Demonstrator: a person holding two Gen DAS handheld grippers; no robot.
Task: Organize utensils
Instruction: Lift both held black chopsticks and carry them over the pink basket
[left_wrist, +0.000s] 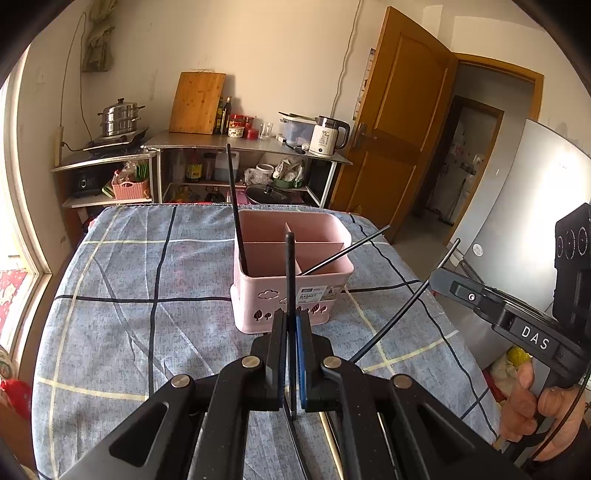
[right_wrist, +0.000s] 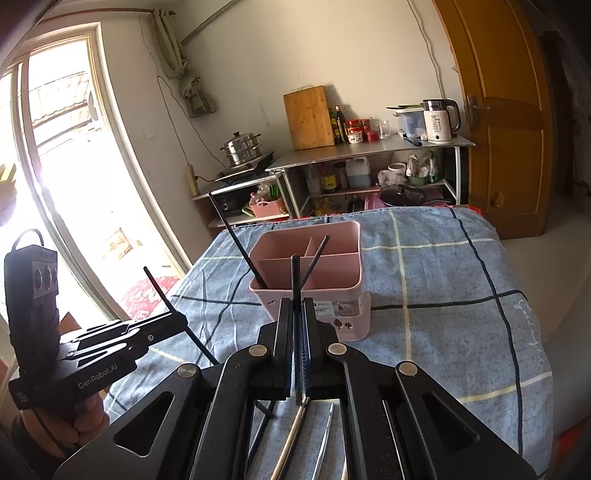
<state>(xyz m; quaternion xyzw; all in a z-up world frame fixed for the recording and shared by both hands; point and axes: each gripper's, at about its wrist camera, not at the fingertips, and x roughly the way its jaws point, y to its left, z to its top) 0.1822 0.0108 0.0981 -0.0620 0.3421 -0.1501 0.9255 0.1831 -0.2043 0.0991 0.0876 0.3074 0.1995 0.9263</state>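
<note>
Checked tablecloth (left_wrist: 110, 295), pink basket (left_wrist: 291, 306), chopsticks (left_wrist: 232, 199)

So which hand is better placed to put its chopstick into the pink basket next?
Nearly equal; left, slightly. The left tongs, shut on the left chopstick, face the pink basket squarely; the right tongs, holding the right chopstick, meet it cornerwise.

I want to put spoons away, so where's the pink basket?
The pink plastic basket stands mid-table on the blue checked tablecloth, straight ahead of both grippers in both wrist views, with two black chopsticks already inside.
</note>
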